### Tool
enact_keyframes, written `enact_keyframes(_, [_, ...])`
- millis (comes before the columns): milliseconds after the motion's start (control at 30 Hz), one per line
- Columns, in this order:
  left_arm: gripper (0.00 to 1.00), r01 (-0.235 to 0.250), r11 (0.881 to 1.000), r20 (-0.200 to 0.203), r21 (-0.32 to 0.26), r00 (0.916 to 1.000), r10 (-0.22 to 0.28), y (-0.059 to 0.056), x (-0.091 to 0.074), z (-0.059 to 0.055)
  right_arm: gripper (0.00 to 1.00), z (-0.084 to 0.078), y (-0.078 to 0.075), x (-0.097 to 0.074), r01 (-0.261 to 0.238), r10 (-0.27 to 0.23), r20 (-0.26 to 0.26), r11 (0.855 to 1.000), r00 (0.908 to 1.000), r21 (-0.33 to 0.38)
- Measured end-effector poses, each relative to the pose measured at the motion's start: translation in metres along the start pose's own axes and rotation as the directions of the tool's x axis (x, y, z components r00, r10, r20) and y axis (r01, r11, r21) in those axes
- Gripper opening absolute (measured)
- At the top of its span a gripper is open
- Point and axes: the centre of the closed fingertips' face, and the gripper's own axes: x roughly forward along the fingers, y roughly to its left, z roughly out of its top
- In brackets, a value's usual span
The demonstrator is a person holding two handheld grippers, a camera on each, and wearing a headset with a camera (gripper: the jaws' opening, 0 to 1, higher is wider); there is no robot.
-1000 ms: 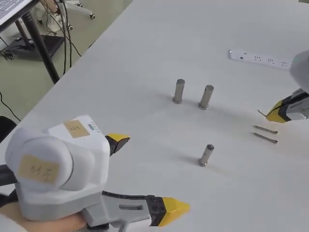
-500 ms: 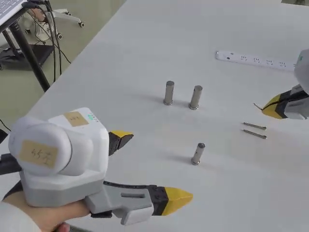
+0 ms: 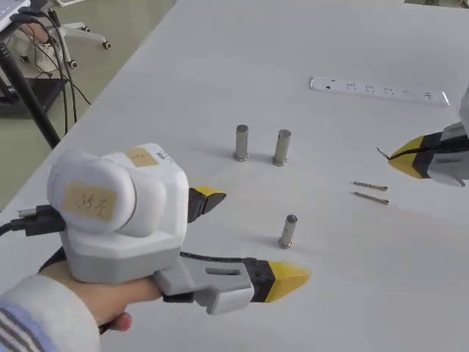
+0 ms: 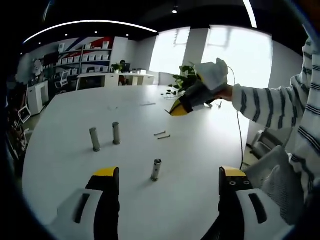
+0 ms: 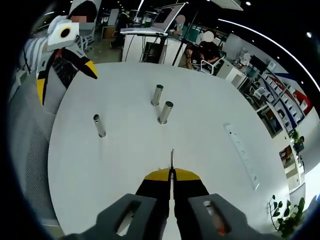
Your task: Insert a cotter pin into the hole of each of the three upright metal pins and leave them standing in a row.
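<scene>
Right gripper point(image 5: 171, 173) pinches a cotter pin point(image 5: 171, 159); left gripper point(image 4: 169, 172) gapes wide; best steady the lone metal pin point(image 3: 288, 231), then align tip with hole.

The tabletop point(image 3: 220, 73) is smooth, matt white. The upright pins point(image 3: 288, 231) are grey metal with a dull sheen, the cotter pin point(image 5: 171, 159) thin bare metal. The left tongs point(image 3: 261, 236) are matt white and grey plastic, yellow-tipped. The sleeve point(image 3: 37, 323) is striped knit cloth.

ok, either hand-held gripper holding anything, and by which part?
Right hand-held gripper pinches a cotter pin by one end, the rest poking past its tips. Left hand-held gripper is open, empty.
</scene>
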Motion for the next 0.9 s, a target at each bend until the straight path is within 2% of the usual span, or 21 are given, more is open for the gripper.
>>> enact_keyframes(333, [0.72,0.074,0.997,0.013,-0.001,0.9972,-0.074,-0.011,0.018,0.017,0.00,0.013,0.024,-0.019,0.044,-0.042,0.070,0.999,0.9967,-0.015])
enact_keyframes(400, [0.71,0.082,0.997,0.017,-0.009,0.9965,-0.082,-0.011,0.021,0.022,0.00,0.018,0.026,-0.022,0.078,-0.074,0.093,0.996,0.9929,-0.038])
enact_keyframes(533, [0.65,0.102,0.994,0.026,-0.029,0.9945,-0.102,-0.011,0.027,0.031,0.00,0.020,0.034,-0.025,0.107,-0.095,0.102,0.987,0.9902,-0.118])
enact_keyframes(733, [0.57,0.146,0.987,0.032,-0.061,0.9890,-0.144,-0.017,0.036,0.042,0.00,0.018,0.046,-0.025,0.130,-0.114,0.097,0.976,0.9887,-0.177])
enact_keyframes(900, [0.47,0.171,0.983,0.027,-0.066,0.9852,-0.169,-0.021,0.044,0.046,0.00,0.023,0.058,-0.027,0.141,-0.122,0.118,0.976,0.9855,-0.169])
